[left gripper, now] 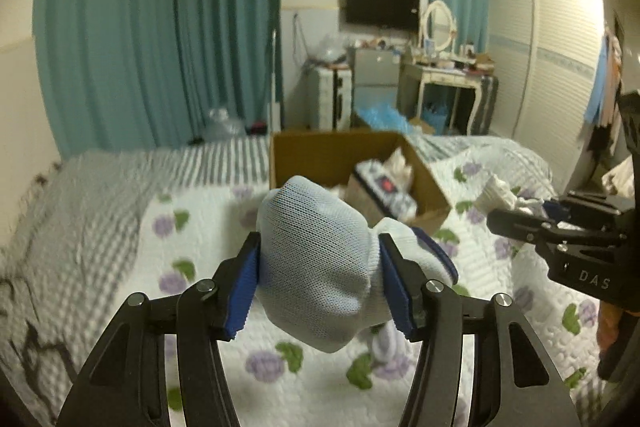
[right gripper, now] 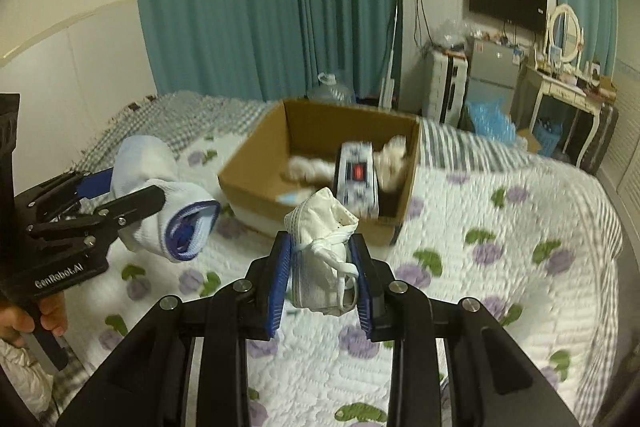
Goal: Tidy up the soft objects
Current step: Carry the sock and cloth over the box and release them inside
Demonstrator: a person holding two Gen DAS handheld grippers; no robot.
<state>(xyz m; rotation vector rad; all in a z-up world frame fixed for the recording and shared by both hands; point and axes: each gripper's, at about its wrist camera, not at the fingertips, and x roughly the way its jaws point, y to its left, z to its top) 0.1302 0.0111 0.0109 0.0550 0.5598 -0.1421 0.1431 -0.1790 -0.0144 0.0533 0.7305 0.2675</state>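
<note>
A rolled white sock (left gripper: 320, 267) is clamped in the left tongs (left gripper: 320, 283) and a bundled white cloth (right gripper: 326, 259) in the right tongs (right gripper: 322, 279), both held above the flowered bedspread (right gripper: 500, 267) near the open cardboard box (right gripper: 256, 163).

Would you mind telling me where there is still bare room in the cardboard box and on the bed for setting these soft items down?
The cardboard box has bare floor in its left half, along the left wall. Its right half is crowded: a white-and-blue pack and fluffy white items. On the floral quilt, the stretch right of the box is free, as is the patch nearest the camera.
</note>
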